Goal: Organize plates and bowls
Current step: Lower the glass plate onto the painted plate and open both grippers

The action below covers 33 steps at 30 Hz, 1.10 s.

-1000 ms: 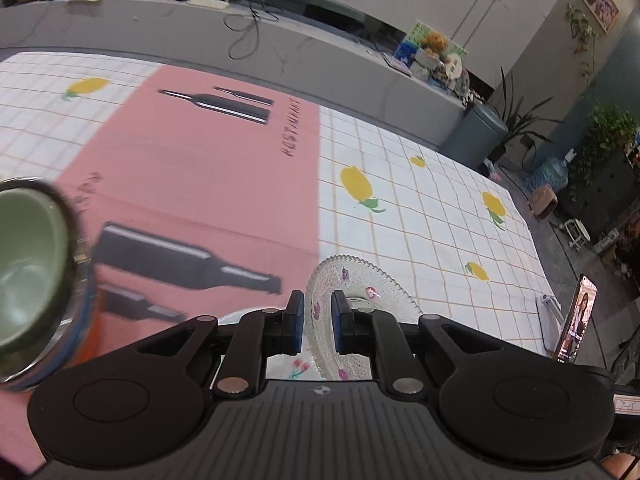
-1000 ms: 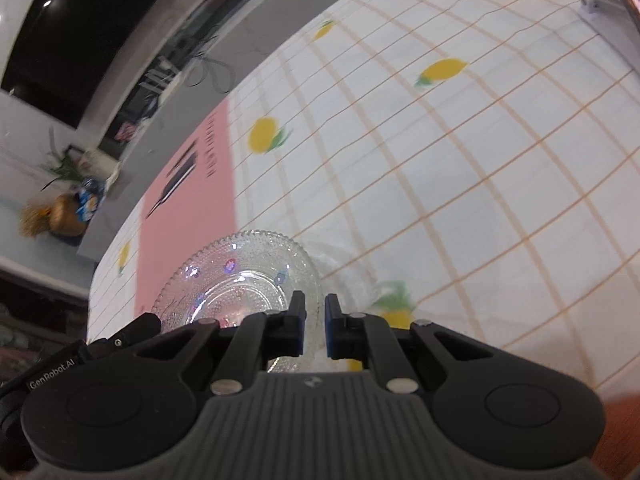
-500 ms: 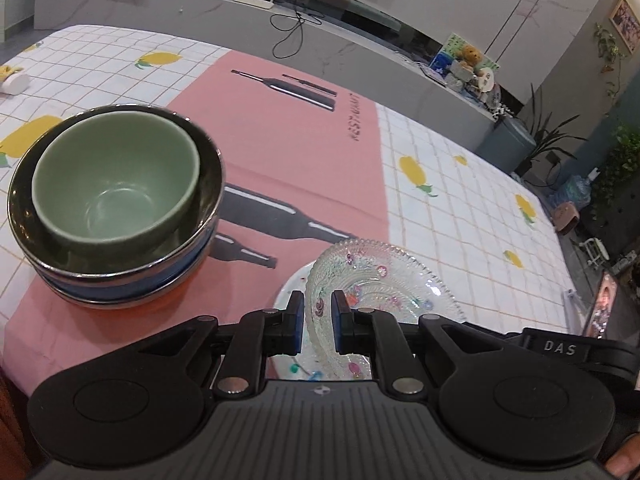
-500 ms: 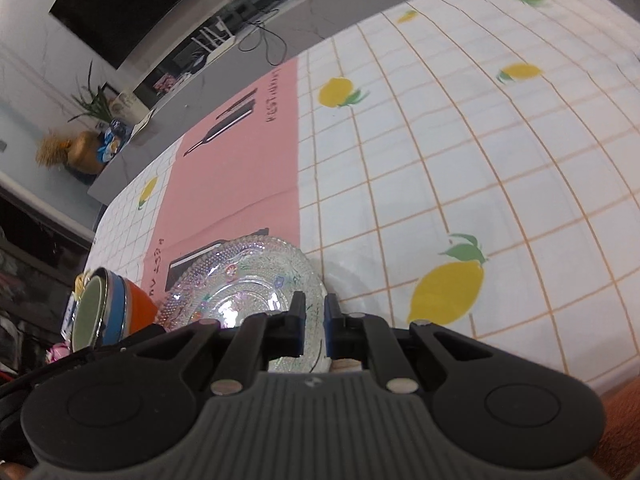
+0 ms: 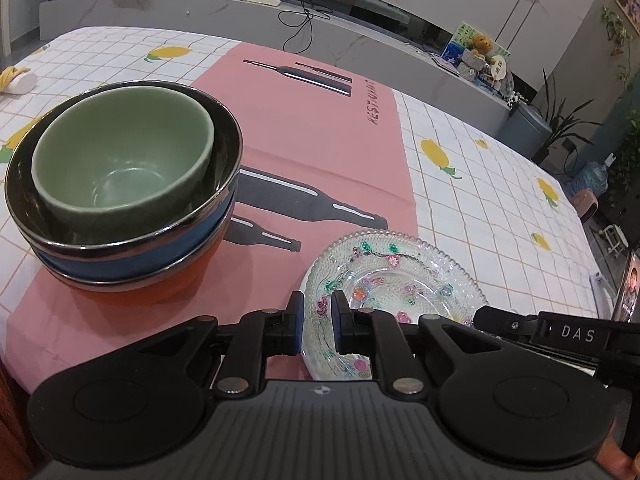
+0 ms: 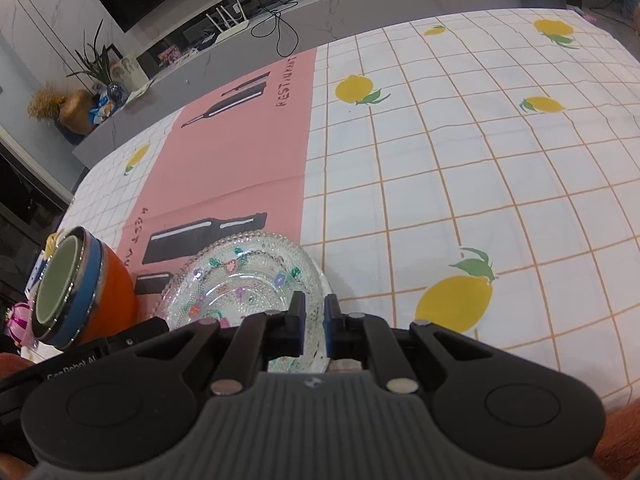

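Observation:
A clear glass plate (image 5: 400, 276) with painted flowers lies low at the right edge of the pink mat (image 5: 320, 140), and a white rim shows under it. My left gripper (image 5: 317, 320) is shut on its near left rim. My right gripper (image 6: 314, 320) is shut on the near right rim of the same glass plate (image 6: 240, 276); its black body shows at the right of the left wrist view. Left of the plate stands a stack of bowls (image 6: 68, 284): a green bowl (image 5: 120, 160) inside a dark shiny one, over a blue and an orange bowl.
The table wears a white checked cloth with lemons (image 6: 480, 160), stretching far to the right. A phone (image 5: 630, 288) stands at the table's right edge. A white roll (image 5: 20, 82) lies at the far left. A grey counter (image 5: 360, 40) runs behind the table.
Both grippers carried the glass plate down and toward the bowl stack, which has come fully into the left wrist view. The right wrist view has rolled level.

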### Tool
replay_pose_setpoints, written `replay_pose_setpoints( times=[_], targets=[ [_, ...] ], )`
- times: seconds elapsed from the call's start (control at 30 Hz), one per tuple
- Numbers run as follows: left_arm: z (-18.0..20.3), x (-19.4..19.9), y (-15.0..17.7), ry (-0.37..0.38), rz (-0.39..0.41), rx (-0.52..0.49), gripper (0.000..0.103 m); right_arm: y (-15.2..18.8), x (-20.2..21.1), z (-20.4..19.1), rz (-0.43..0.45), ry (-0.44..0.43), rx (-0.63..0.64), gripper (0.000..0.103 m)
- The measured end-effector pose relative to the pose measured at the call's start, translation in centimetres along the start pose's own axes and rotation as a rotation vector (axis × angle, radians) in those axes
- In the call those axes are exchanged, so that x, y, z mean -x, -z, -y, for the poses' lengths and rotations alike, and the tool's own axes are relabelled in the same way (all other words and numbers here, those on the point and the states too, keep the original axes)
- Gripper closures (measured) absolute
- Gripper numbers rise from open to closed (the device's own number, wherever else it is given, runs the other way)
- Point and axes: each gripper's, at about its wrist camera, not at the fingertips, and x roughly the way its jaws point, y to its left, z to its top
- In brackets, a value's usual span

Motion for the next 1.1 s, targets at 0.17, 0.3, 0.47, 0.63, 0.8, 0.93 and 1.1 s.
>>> replay_pose_setpoints(
  times=[0.17, 0.3, 0.47, 0.63, 0.8, 0.93, 1.1],
  targets=[
    [0.0, -0.2, 0.1, -0.009, -0.012, -0.008, 0.088, 0.2, -0.2, -0.3, -0.006, 0.014, 0.021, 0.095],
    [0.0, -0.3, 0.1, -0.015, -0.011, -0.022, 0.088, 0.3, -0.2, -0.4, -0.005, 0.023, 0.036, 0.096],
    [0.2, -0.1, 0.1, -0.018, 0.002, -0.046, 0.088, 0.4, -0.3, -0.6, -0.003, 0.032, 0.044, 0.092],
    [0.6, 0.5, 0.2, -0.021, 0.033, -0.076, 0.086, 0.3, 0.2, -0.4, 0.018, 0.023, 0.024, 0.092],
    [1.0, 1.2, 0.1, -0.005, 0.053, -0.104, 0.081, 0.5, 0.6, -0.7, 0.036, 0.064, 0.038, 0.072],
    [1.4, 2.3, -0.1, 0.009, 0.079, -0.134, 0.078, 0.9, 1.0, -1.7, 0.067, 0.141, 0.09, 0.063],
    [1.7, 4.5, -1.0, 0.034, 0.129, -0.172, 0.073, 1.5, 1.5, -2.8, 0.101, 0.215, 0.16, 0.053]
  ],
)
